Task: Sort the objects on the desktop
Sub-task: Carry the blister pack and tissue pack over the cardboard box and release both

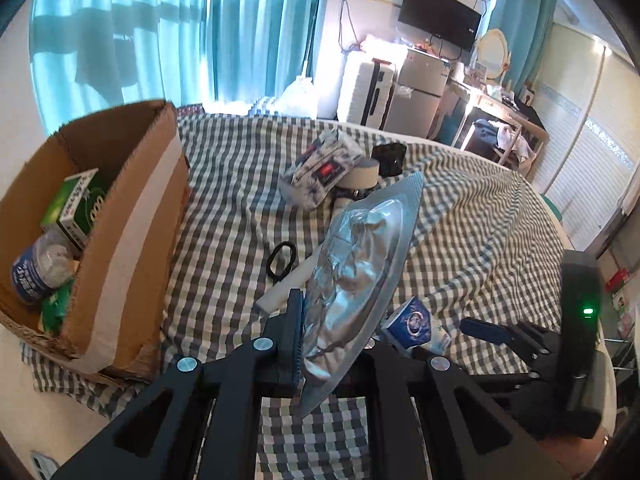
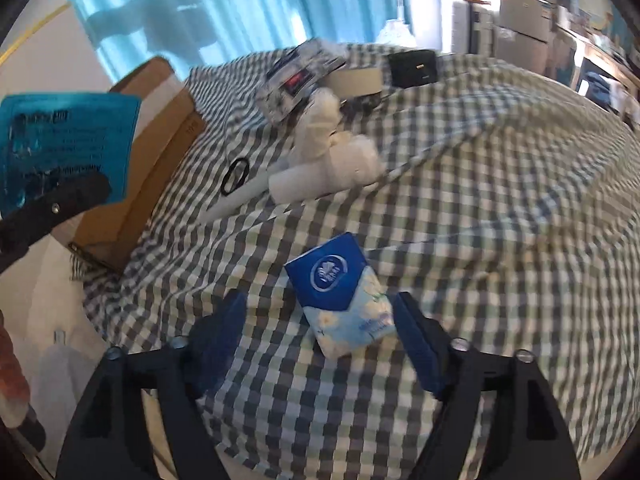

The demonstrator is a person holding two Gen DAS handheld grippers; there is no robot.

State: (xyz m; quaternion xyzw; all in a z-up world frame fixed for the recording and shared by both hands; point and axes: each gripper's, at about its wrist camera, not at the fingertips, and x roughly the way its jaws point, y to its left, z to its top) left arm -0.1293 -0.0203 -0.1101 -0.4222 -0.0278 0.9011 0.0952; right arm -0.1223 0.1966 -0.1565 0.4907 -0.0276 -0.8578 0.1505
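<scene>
My left tool (image 1: 320,340) tilts down, its jaws clamped tight on the silver packet (image 1: 356,264), which stands up between them. My right tool (image 2: 320,340) tilts down too, jaws spread wide, each blue pad (image 2: 416,344) clear of anything, gripping nothing.

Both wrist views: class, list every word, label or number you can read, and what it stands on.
None reads clearly.
Blue-and-white tissue packet: round emblem, lettering blurred.
Blue-backed foil pouch: print blurred.
Green box and blue-labelled bottle in the cardboard box: characters too small.
</scene>
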